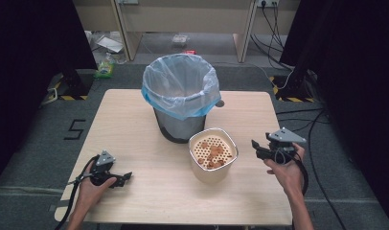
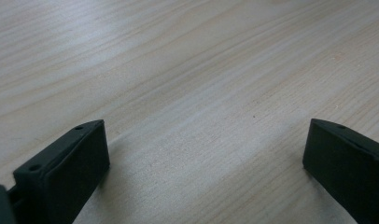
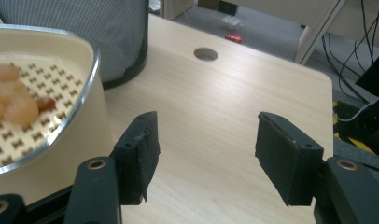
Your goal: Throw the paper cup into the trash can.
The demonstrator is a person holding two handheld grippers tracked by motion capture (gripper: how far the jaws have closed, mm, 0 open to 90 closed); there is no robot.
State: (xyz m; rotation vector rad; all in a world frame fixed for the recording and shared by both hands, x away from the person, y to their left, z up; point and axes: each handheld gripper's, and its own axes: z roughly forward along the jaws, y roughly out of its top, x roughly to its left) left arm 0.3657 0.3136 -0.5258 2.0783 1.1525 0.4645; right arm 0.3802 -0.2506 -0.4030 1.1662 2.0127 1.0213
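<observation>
Both claws are spread and empty. The right claw (image 1: 256, 145) hangs just right of the cream strainer tub (image 1: 202, 165); it should straddle the rim squarely. The left claw (image 1: 127, 177) rests left of it.

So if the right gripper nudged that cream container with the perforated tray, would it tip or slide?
The cream container looks squat and wide-based, so it would probably slide rather than tip. The pieces lying loose on its tray might shift. The right gripper sits open beside it.
</observation>
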